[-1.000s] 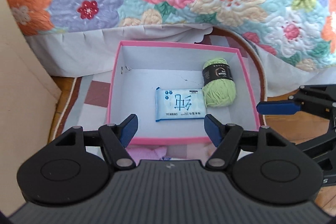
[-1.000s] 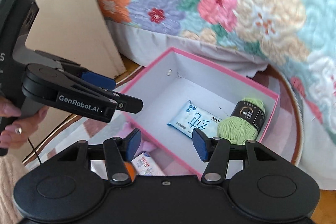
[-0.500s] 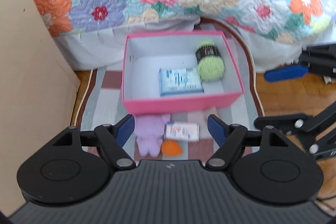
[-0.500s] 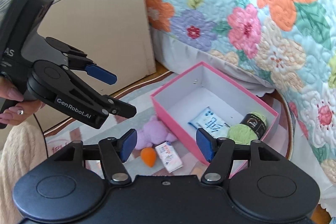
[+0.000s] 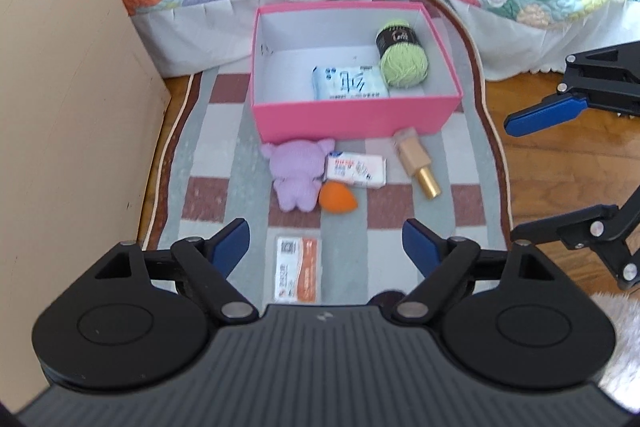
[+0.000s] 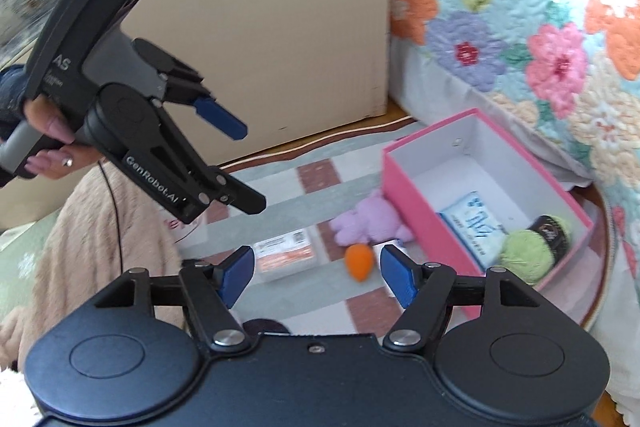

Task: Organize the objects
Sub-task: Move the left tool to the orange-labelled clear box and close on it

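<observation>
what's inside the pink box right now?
Inside the pink box: a green yarn ball with a black label and a blue-and-white tissue pack, touching. The near wall hides the floor strip behind it.

On a striped rug [image 5: 224, 163], a pink box [image 5: 352, 115] holds green yarn [image 5: 402, 61] and a tissue pack [image 5: 348, 83], while the left gripper [image 5: 326, 247], jaws opening and empty, hangs above an orange-and-white packet [image 5: 298, 269].
</observation>
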